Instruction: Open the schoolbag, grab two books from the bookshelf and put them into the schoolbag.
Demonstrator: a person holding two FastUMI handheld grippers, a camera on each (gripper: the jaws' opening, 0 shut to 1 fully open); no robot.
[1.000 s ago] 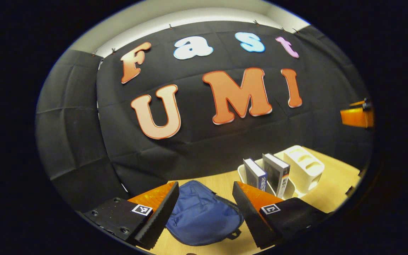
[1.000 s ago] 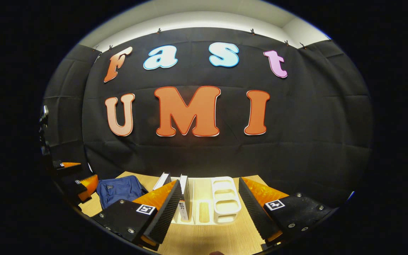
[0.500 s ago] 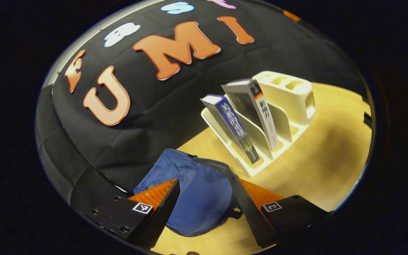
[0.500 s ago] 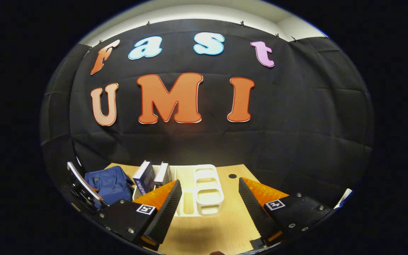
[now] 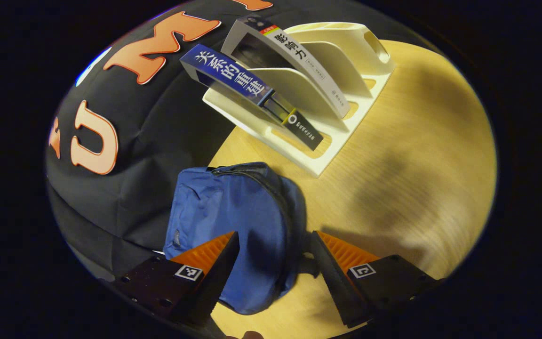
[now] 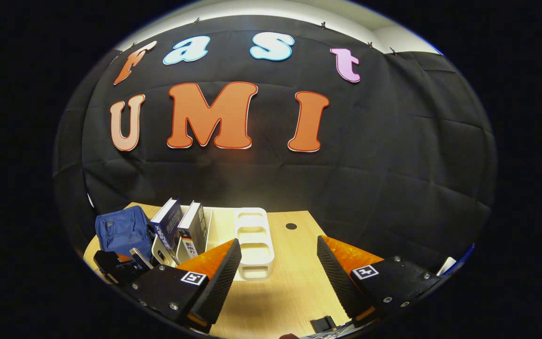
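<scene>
Wood-grain tabletop (image 5: 407,155), pale and smooth, is backed by black creased cloth at 12 o'clock in both views.

Left gripper view: the left gripper (image 5: 273,270) is held with jaws spread wide, nothing between them, above the schoolbag (image 5: 233,212). The bag is blue soft fabric, rounded, lying flat; its zip runs along the 1 o'clock edge and appears closed, though the seam is dark and hard to make out. Its lower end is covered by the fingers. At 12 o'clock stands the bookshelf (image 5: 332,136), cream moulded plastic with curved dividers. Two books lean in it: a blue-spined book (image 5: 233,80) and, just beside it, a white-spined book (image 5: 299,61).

Right gripper view: the right gripper (image 6: 278,270) is likewise held wide apart and empty over bare table. Bag, books and shelf sit at 9 to 10 o'clock, partly cut off by its finger. A small dark object (image 6: 322,324) at 6 o'clock cannot be identified.
</scene>
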